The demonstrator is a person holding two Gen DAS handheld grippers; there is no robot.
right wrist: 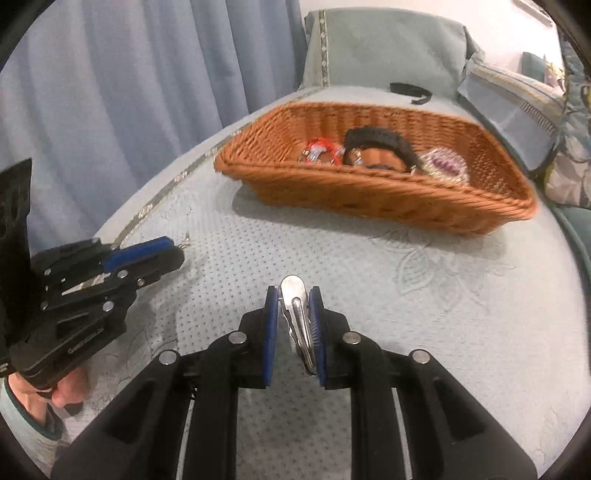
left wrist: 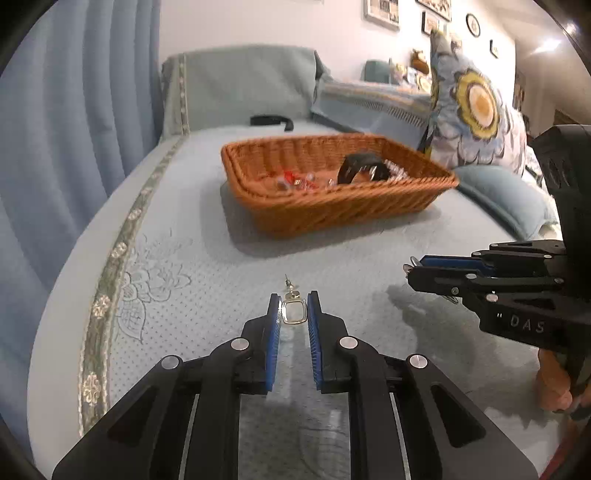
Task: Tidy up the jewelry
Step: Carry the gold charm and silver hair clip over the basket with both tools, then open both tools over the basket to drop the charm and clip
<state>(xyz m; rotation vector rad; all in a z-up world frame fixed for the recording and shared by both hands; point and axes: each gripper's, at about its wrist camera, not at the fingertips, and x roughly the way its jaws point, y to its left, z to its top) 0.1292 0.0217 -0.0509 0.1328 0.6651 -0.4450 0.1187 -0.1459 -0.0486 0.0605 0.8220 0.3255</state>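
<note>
The left gripper (left wrist: pixel 294 308) pinches a small gold earring (left wrist: pixel 293 314) at its tips; the right gripper (right wrist: pixel 294 317) is clamped on a silver clip (right wrist: pixel 297 317). Both hang over the bedspread (left wrist: pixel 192 280), short of the basket (left wrist: pixel 332 206), which holds a black band (left wrist: pixel 364 168) and other pieces. Carry both level, keep the squeeze steady, and open only once each is well inside the rim, low enough that nothing bounces out.

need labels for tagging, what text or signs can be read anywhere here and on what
"DAS" with a mark before it: on the side of the right gripper.
Raised lettering on the side of the left gripper: too blurred to read.
Framed wall pictures: too small to read.
</note>
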